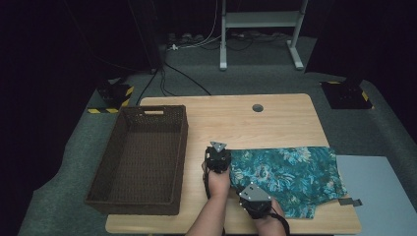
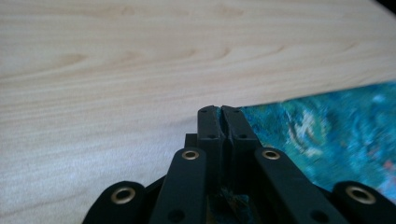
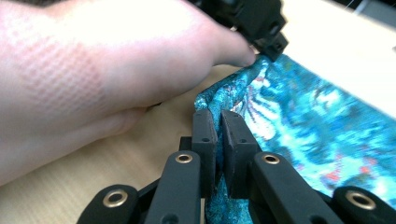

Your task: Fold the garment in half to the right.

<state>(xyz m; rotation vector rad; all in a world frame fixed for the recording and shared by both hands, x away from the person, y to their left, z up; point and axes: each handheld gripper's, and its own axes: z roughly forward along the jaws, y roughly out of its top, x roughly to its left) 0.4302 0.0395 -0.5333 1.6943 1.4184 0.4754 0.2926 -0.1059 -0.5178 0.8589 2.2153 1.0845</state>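
One teal patterned cloth point(image 1: 287, 179) lies flat on the near right part of the wooden table point(image 1: 275, 118), its long axis running left to right, with its left edge gathered at the two grippers. The left gripper point(image 1: 218, 158) is clamped on the cloth's far left corner and the right gripper point(image 1: 244, 191) on its near left edge; in each gripper view fabric seems pinched between nearly closed jaws, though the left one is blurred. One brown woven basket point(image 1: 142, 196) sits at the left, with nothing in it.
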